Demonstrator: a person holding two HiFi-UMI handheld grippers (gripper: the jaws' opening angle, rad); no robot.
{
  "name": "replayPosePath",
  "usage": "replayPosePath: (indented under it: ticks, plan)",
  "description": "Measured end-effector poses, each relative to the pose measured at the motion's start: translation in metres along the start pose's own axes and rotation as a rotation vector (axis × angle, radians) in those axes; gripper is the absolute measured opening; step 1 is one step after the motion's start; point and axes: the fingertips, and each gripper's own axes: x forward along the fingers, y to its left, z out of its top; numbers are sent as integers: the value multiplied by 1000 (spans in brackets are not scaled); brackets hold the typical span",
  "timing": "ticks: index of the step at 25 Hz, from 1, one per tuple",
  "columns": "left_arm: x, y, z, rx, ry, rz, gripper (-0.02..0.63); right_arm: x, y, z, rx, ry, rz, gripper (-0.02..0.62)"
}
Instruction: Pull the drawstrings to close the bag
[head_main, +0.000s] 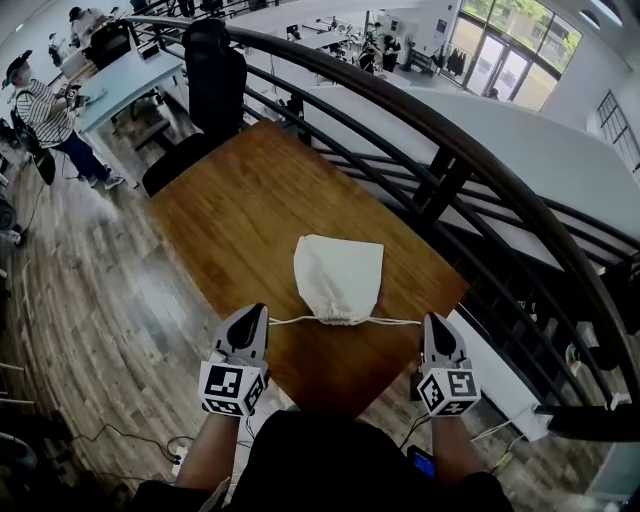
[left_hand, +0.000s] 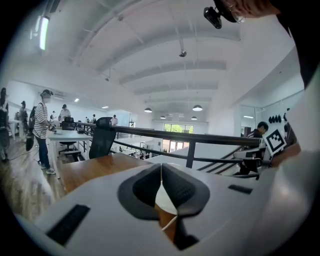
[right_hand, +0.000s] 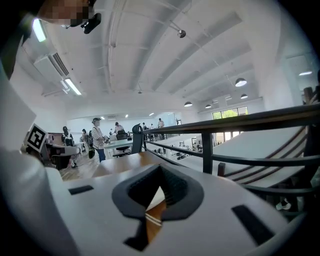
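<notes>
A cream cloth drawstring bag (head_main: 338, 278) lies on the wooden table (head_main: 250, 210), its gathered neck toward me. One white cord (head_main: 292, 320) runs left from the neck to my left gripper (head_main: 260, 314), another cord (head_main: 398, 321) runs right to my right gripper (head_main: 432, 321). Both cords are pulled straight and nearly level. In the left gripper view the left gripper (left_hand: 161, 166) has its jaws together, with the cord (left_hand: 170, 222) and a bit of bag (left_hand: 164, 200) showing below them. The right gripper (right_hand: 160, 170) is likewise shut, its cord (right_hand: 154, 218) crossing under the pads.
A dark curved metal railing (head_main: 440, 150) runs along the table's far and right sides. A black office chair (head_main: 215, 85) stands at the table's far end. A person in a striped top (head_main: 45, 115) stands far left by a desk. Cables (head_main: 130, 440) lie on the floor.
</notes>
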Motion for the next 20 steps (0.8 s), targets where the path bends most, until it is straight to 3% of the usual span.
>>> replayPosePath:
  ticks: [20]
  plan:
    - [7, -12, -18, -7, 40, -27, 18, 3, -6, -3, 4, -3, 15, -8]
